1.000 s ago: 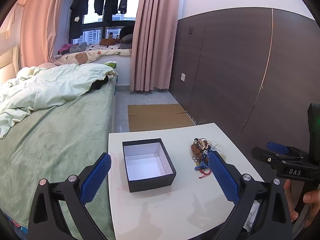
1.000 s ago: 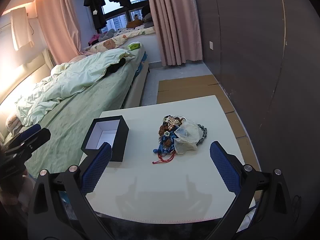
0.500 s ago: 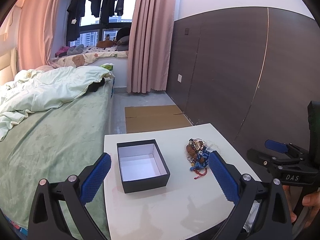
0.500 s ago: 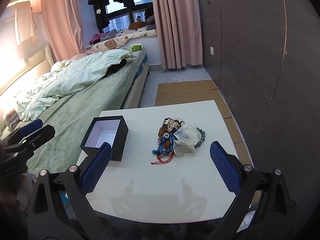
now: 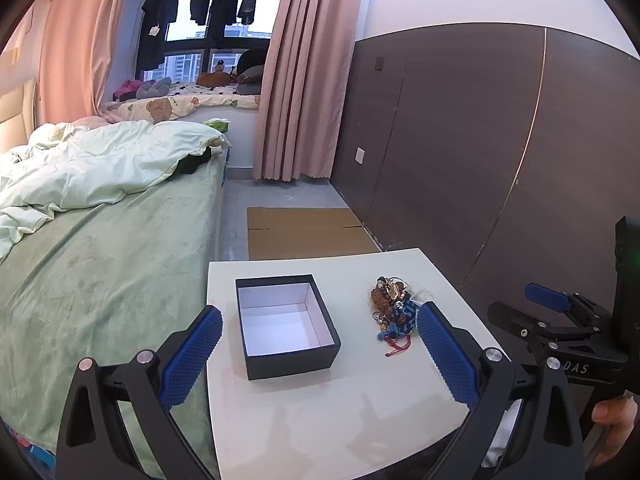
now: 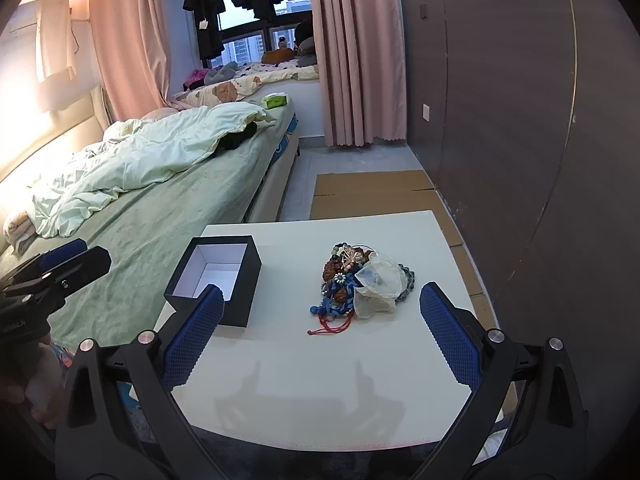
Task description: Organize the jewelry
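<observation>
A black box [image 5: 286,326] with a white inside stands open and empty on the white table [image 5: 340,408]; it also shows in the right wrist view [image 6: 216,278]. A tangled pile of jewelry [image 6: 348,284], with blue beads, a red cord and a clear plastic bag [image 6: 378,284], lies right of the box; it also shows in the left wrist view [image 5: 394,312]. My left gripper [image 5: 318,354] is open and empty, held above the table's near side. My right gripper [image 6: 320,336] is open and empty, above the near edge before the pile.
A bed with a green cover [image 5: 100,264] and pale duvet [image 6: 160,156] runs along the table's left side. A dark panelled wall [image 5: 480,140] stands on the right. Flat cardboard [image 5: 304,230] lies on the floor beyond the table.
Both grippers have drawn back and risen slightly, so the table, box and jewelry pile sit a little further away in both views. Nothing on the table has moved.
</observation>
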Available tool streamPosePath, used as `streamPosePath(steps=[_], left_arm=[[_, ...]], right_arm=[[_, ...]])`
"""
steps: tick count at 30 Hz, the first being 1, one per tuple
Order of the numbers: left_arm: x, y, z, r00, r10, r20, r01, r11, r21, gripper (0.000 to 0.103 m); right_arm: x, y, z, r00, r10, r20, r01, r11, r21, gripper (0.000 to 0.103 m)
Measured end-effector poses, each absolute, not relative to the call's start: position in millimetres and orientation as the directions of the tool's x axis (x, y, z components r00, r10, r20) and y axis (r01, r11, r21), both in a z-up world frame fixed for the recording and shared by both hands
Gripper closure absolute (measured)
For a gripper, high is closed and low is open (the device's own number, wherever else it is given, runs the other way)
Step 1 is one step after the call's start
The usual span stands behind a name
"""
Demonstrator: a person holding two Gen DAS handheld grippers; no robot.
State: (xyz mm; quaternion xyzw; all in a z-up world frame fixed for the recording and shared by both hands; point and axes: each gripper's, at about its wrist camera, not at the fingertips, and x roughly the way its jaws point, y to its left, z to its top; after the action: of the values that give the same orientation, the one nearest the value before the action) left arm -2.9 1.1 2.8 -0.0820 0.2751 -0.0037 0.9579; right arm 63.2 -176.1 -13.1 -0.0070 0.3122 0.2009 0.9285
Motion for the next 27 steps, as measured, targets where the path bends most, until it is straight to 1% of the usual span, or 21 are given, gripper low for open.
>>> streamPosePath(steps=[14,27], left_arm=[[-3,1,2,0.847,-0.050,-0.530,-0.044,0.985,-0.164,0.008],[3,7,-5,0.838,-0.047,-0.543,-0.052,0.985,-0.166,0.008]], right_arm=[[59,-173,-10,0.724,0.383,-0.573,-0.381,0.915,0.131,0.005],[66,-184,-12,0.720,0.378,-0.583,-0.332,0.924,0.190,0.005]])
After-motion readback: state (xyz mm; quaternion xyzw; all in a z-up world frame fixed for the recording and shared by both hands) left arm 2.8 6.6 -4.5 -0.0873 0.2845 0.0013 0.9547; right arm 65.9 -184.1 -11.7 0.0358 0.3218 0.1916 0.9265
